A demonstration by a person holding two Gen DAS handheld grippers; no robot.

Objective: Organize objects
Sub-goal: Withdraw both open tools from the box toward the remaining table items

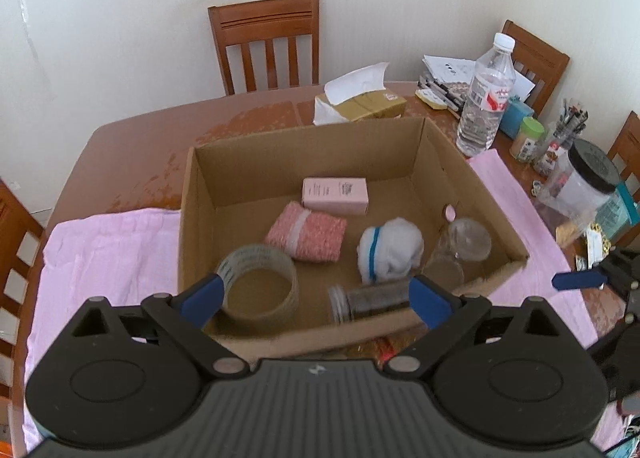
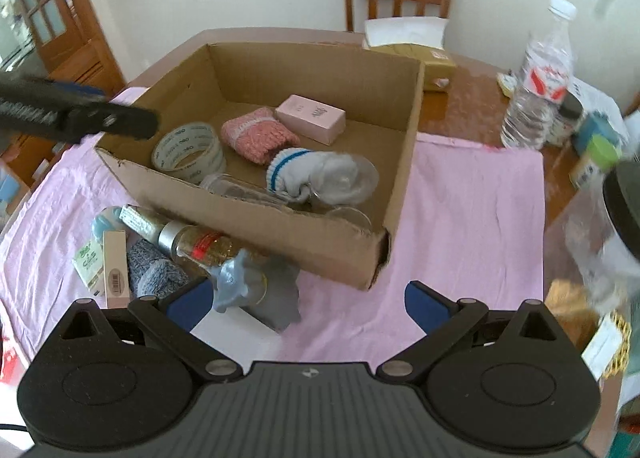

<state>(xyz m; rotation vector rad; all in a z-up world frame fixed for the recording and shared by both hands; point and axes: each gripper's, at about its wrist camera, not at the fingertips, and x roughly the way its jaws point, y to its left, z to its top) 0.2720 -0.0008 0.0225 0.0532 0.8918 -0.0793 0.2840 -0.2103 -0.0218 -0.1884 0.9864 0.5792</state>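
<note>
The left tongs (image 1: 316,296) stand spread wide with nothing gripped, poised over the near wall of the cardboard box (image 1: 448,146); a clear jar (image 1: 372,298) lies in the box between the blue pads, untouched. The right tongs (image 2: 308,304) also gape wide and empty above the pink cloth (image 2: 472,198), their left pad just beside a grey-blue toy (image 2: 256,290). Inside the box lie a tape roll (image 2: 188,158), pink knit roll (image 2: 256,136), white sock (image 2: 316,174) and pink carton (image 2: 312,118). Loose items (image 2: 120,254) sit outside its near wall. Beyond, the brown bench (image 1: 132,138) carries a water bottle (image 1: 486,94); wooden chairs (image 1: 266,42) stand against the white wall.
</note>
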